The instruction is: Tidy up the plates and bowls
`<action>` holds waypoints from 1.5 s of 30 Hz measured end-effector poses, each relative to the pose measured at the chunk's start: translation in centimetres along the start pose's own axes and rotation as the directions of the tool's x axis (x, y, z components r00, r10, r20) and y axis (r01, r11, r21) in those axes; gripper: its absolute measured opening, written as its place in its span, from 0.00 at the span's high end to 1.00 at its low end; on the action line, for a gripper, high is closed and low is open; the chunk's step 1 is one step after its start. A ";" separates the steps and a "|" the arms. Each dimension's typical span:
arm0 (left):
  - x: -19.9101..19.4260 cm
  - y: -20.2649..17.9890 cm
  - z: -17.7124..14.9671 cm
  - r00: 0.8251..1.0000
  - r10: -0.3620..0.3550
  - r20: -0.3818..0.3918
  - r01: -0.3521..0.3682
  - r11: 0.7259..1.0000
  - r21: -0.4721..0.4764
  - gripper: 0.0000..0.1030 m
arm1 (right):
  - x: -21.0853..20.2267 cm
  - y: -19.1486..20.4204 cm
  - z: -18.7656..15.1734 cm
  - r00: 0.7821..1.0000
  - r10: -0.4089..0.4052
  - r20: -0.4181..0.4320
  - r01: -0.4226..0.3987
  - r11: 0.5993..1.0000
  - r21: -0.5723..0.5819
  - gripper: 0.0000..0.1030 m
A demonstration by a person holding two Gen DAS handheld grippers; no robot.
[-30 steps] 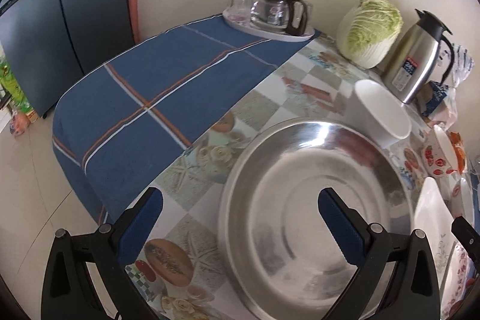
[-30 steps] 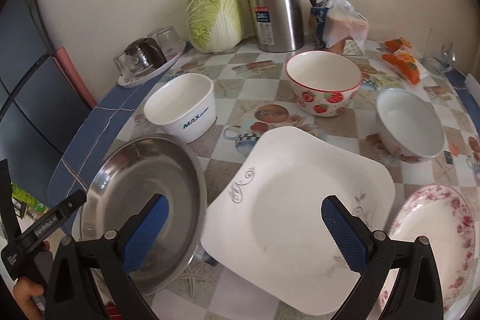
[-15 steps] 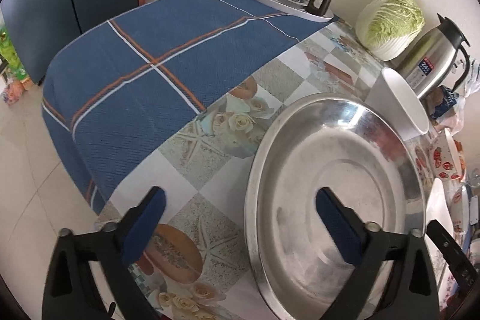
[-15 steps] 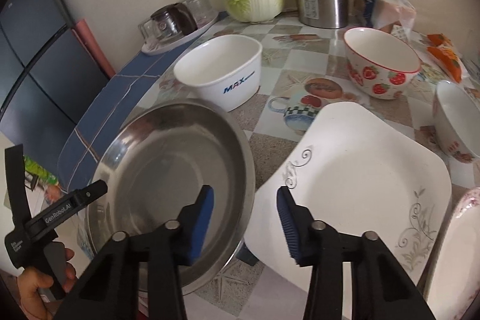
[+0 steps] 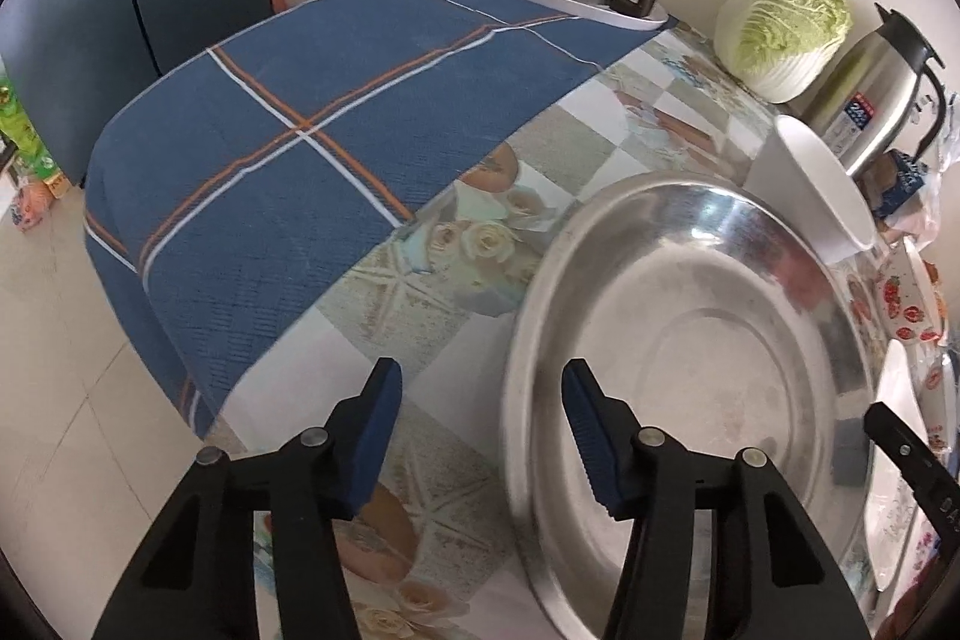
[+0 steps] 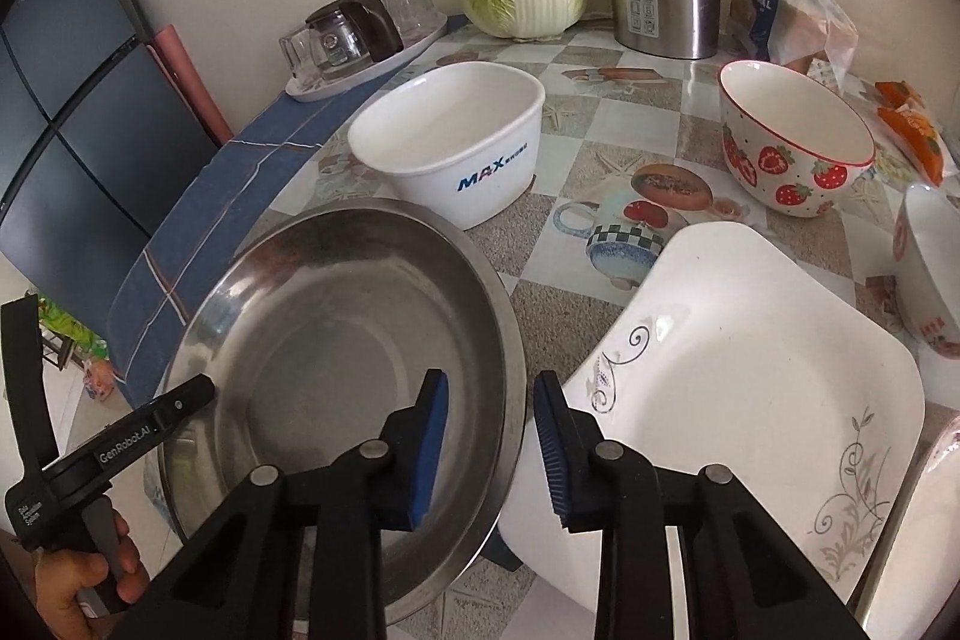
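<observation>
A: Where does the steel basin (image 6: 336,352) sit, and how do the 2 grippers stand to it?

B: It rests near the front left corner of the tabletop (image 6: 606,124), just beside the blue plaid cloth (image 5: 312,124). The right gripper (image 6: 492,436) straddles the basin's right rim: 1 pad inside the basin, 1 outside between the basin and the square white plate (image 6: 744,376). Its jaws have just been closing, with the rim between them; a narrow gap remains and the pads do not visibly press. The left gripper (image 5: 480,430) straddles the opposite rim, 1 pad over the tablecloth, 1 inside. Its jaws have also just been closing and stand about half apart, clear of the metal.

A: And the other dishes?

B: The white tub marked MAX (image 6: 456,142) touches or nearly touches the basin's far rim. The strawberry bowl (image 6: 792,148) stands farther right, toward the back edge. A person's hand (image 6: 90,574) holds the left gripper's handle.
</observation>
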State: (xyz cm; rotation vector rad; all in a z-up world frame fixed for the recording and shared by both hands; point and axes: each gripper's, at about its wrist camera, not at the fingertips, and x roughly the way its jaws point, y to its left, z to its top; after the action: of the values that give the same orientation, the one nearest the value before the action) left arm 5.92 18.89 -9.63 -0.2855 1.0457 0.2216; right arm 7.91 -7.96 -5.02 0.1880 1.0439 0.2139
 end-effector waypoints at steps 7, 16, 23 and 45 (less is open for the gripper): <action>0.0 1.9 0.4 1.000 0.028 0.012 -0.027 0.999 -0.047 0.44 | 0.5 1.2 -0.2 0.999 0.046 -0.020 -0.047 0.998 -0.039 0.73; -0.2 2.7 0.4 0.999 0.040 0.024 -0.039 0.998 -0.052 0.48 | 2.0 2.3 -0.9 0.995 0.052 -0.089 -0.059 0.995 -0.083 0.80; -1.3 2.2 0.3 0.999 -0.041 0.018 0.042 0.998 -0.048 0.72 | 0.5 3.2 -0.7 0.997 0.057 -0.044 -0.063 0.989 -0.132 0.85; -11.7 -4.4 3.1 0.983 -0.043 0.179 0.027 0.996 0.088 0.72 | -9.2 -0.1 0.9 0.970 0.137 0.203 -0.124 0.990 -0.072 0.84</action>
State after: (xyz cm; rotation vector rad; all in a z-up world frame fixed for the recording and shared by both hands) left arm 4.16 15.32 2.58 -0.2023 0.8674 0.1671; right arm 4.19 -10.56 3.06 0.2215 0.8172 0.3367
